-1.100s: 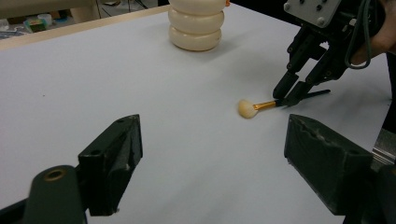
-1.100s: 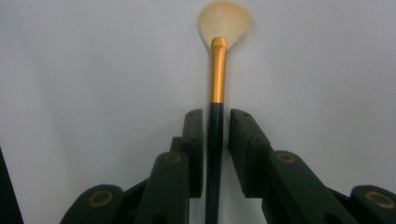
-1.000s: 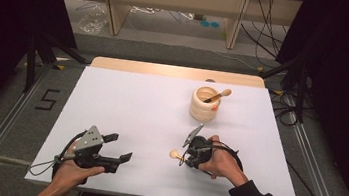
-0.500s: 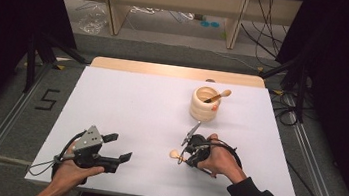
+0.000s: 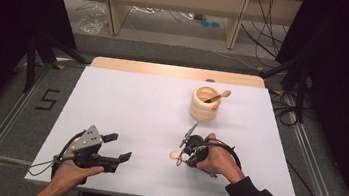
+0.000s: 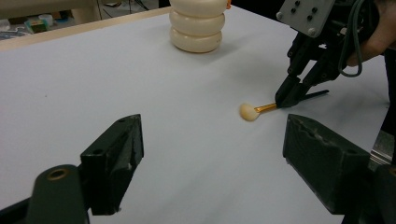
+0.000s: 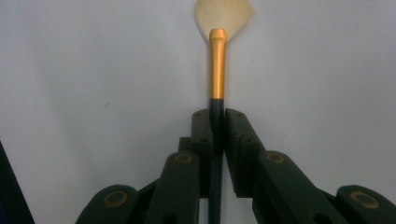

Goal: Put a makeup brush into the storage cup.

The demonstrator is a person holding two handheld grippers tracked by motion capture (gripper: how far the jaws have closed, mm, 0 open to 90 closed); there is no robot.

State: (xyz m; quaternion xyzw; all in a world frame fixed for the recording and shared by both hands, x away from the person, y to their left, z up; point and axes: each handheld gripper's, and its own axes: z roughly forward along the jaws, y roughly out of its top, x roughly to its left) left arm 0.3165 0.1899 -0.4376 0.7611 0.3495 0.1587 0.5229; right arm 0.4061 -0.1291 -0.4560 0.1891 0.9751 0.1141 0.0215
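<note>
While my left gripper (image 5: 118, 147) rests near the table's (image 5: 136, 103) front edge with its jaws spread, my right gripper (image 7: 217, 119) is clenched on the makeup brush's (image 7: 217, 65) dark handle (bristles touching the tabletop); farther back stands the ribbed cream holder (image 5: 205, 103).

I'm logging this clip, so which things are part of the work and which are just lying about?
In the job:
- brush, lying on the table
- right claw, shut on its handle
- holder, already holding another brush

Lying about:
- left claw, open, holding nothing
- shelf and cables behind the table
</note>
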